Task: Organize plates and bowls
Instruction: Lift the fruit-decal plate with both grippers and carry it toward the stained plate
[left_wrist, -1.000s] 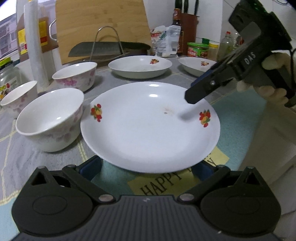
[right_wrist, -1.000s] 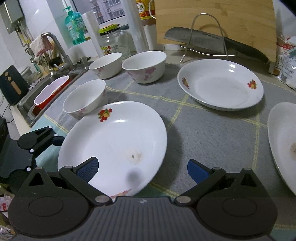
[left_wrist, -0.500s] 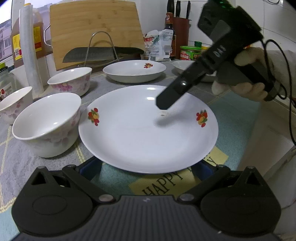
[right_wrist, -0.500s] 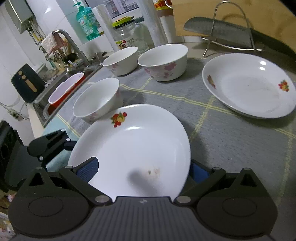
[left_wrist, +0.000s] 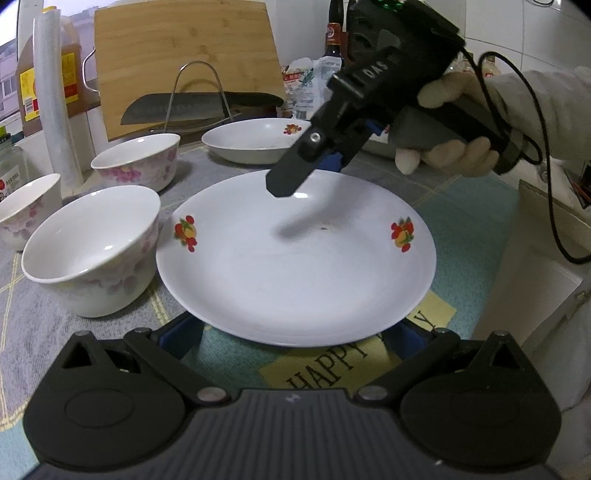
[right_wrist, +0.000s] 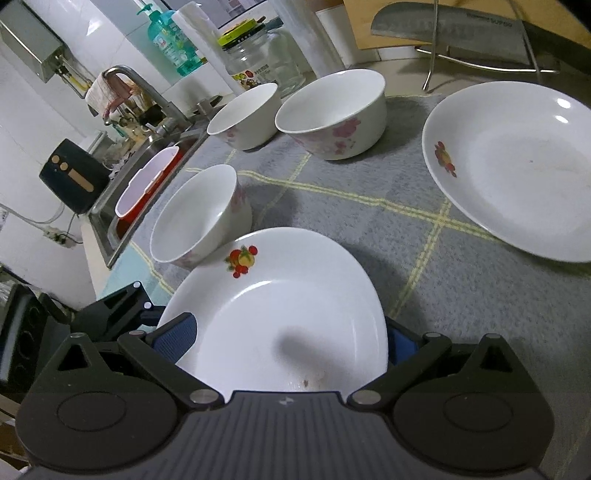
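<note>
Both tongs flank a plate (left_wrist: 295, 266) on the grey mat (right_wrist: 369, 221).

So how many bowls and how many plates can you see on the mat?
Bowls: 3, the near bowl, the middle bowl and the far bowl.
Plates: 2 clearly visible, the near plate and the far plate; a possible third is hidden behind the right gripper in the left wrist view.
Total: 5 dishes.
</note>
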